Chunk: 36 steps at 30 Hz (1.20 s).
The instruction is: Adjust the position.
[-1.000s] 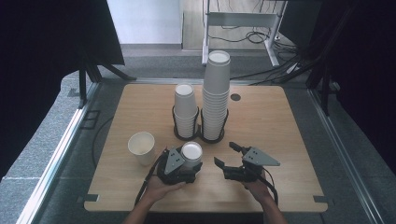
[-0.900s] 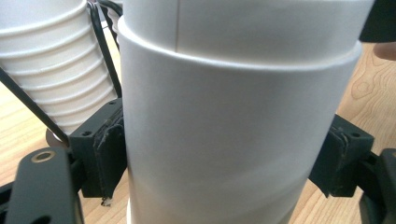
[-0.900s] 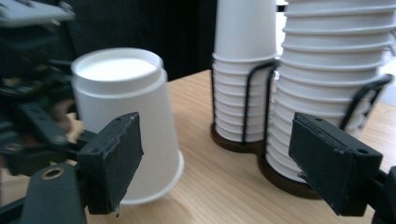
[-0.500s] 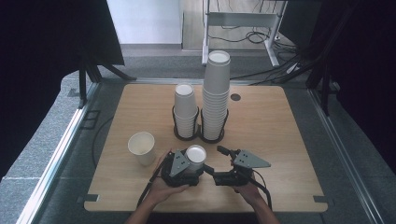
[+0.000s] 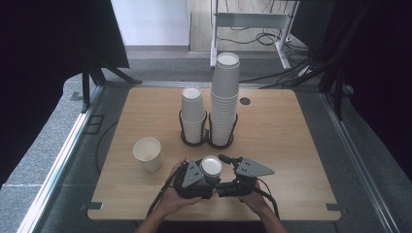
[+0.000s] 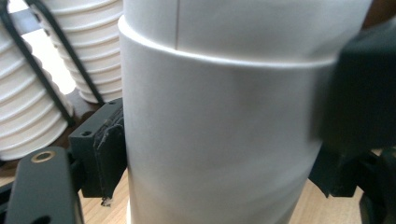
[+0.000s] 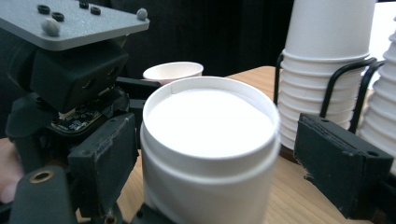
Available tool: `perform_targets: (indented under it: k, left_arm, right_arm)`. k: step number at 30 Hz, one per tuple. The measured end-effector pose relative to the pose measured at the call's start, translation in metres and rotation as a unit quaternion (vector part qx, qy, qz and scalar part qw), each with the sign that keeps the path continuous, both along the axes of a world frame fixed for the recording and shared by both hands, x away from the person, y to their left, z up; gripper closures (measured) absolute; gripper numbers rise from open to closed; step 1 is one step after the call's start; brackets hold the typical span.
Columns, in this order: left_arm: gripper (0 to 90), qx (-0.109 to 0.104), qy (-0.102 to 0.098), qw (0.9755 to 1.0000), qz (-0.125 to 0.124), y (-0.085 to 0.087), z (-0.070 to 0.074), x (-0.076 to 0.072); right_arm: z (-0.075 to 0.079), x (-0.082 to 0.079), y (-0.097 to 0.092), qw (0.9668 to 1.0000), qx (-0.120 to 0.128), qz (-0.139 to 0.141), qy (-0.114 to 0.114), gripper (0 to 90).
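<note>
An upside-down white paper cup (image 5: 211,166) stands near the table's front edge, its recessed base facing up. My left gripper (image 5: 206,174) is shut on it, and its pad (image 6: 109,158) presses into the cup's wall (image 6: 219,140). A step line across that wall suggests two nested cups. My right gripper (image 5: 221,173) comes in from the right, open, with its jaws on either side of the same cup (image 7: 210,135). The left pad (image 7: 105,158) is close to the wall, while the right pad (image 7: 343,163) stands clear of it.
A single upright paper cup (image 5: 147,153) stands at the front left. Behind the grippers, a black wire holder (image 5: 209,138) carries a short cup stack (image 5: 193,114) and a tall one (image 5: 226,97). The wooden table (image 5: 291,145) has a dark hole (image 5: 245,101) at the back.
My right gripper has moved left, and its jaws now straddle the cup held by the left gripper. The left gripper and its cup have stayed in place.
</note>
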<state>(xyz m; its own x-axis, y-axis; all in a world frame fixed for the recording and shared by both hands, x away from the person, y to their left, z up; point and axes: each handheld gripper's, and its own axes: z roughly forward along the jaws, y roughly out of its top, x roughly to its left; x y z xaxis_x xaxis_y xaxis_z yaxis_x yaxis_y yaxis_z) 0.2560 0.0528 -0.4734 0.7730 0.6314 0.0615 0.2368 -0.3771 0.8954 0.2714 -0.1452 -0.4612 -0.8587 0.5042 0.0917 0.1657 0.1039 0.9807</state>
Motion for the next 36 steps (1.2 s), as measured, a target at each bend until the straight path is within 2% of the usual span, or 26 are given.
perform_targets:
  k: [5, 7, 10, 11, 13, 15, 16, 17, 18, 19, 20, 21, 28, 36]
  left_arm:
    - [17.8, 0.007, -0.003, 0.9999, -0.01, -0.006, -0.001, -0.003]
    - [17.6, 0.01, -0.002, 0.9999, -0.007, -0.007, -0.002, -0.003]
    - [16.8, 0.007, 0.001, 1.0, -0.004, -0.007, -0.003, -0.002]
    - [16.1, 0.006, 0.004, 1.0, -0.002, -0.008, -0.003, -0.002]
    - [12.8, 0.019, 0.012, 0.9997, -0.003, -0.01, -0.002, -0.002]
    - [6.9, 0.029, 0.017, 0.9994, -0.005, -0.012, -0.004, -0.002]
    - [6.8, 0.029, 0.017, 0.9994, -0.005, -0.012, -0.004, -0.002]
    - [6.5, 0.034, 0.02, 0.9992, -0.006, -0.012, -0.005, -0.002]
    - [6.5, 0.037, 0.021, 0.9991, -0.006, -0.013, -0.005, -0.001]
    - [6.5, 0.04, 0.023, 0.9989, -0.007, -0.013, -0.006, -0.001]
    - [6.5, 0.037, 0.024, 0.999, -0.007, -0.014, -0.006, -0.001]
    - [7.8, 0.04, 0.023, 0.9989, -0.009, -0.014, -0.006, -0.001]
    - [10.4, 0.04, 0.023, 0.9989, -0.012, -0.013, -0.006, -0.001]
    - [12.2, 0.053, 0.018, 0.9983, -0.015, -0.012, -0.006, 0.0]
  right_arm:
    - [-0.002, 0.0, 0.003, 1.0, -0.008, 0.006, 0.0, 18.8]
    - [-0.003, 0.0, 0.005, 0.9998, -0.016, 0.009, 0.0, 24.4]
    - [-0.002, 0.001, 0.005, 0.9997, -0.022, 0.009, 0.004, 24.9]
    - [-0.002, 0.002, 0.004, 0.9997, -0.02, 0.01, 0.007, 25.1]
    - [-0.002, 0.003, 0.003, 0.9998, -0.007, 0.01, 0.015, 25.4]
    - [-0.001, 0.006, -0.002, 0.9994, 0.021, 0.01, 0.024, 25.6]
    - [-0.001, 0.006, -0.002, 0.9994, 0.021, 0.01, 0.024, 25.6]
    - [0.001, 0.006, -0.006, 0.9989, 0.036, 0.013, 0.027, 25.6]
    - [0.001, 0.006, -0.006, 0.9989, 0.036, 0.013, 0.027, 25.6]
    - [0.003, 0.006, -0.009, 0.9981, 0.051, 0.014, 0.03, 25.6]
    - [0.003, 0.006, -0.009, 0.9981, 0.051, 0.014, 0.03, 25.6]
    - [0.004, 0.006, -0.011, 0.9974, 0.064, 0.016, 0.031, 25.6]
    - [0.004, 0.006, -0.011, 0.9975, 0.063, 0.016, 0.026, 25.4]
    - [0.003, 0.007, -0.011, 0.9977, 0.059, 0.018, 0.028, 24.3]
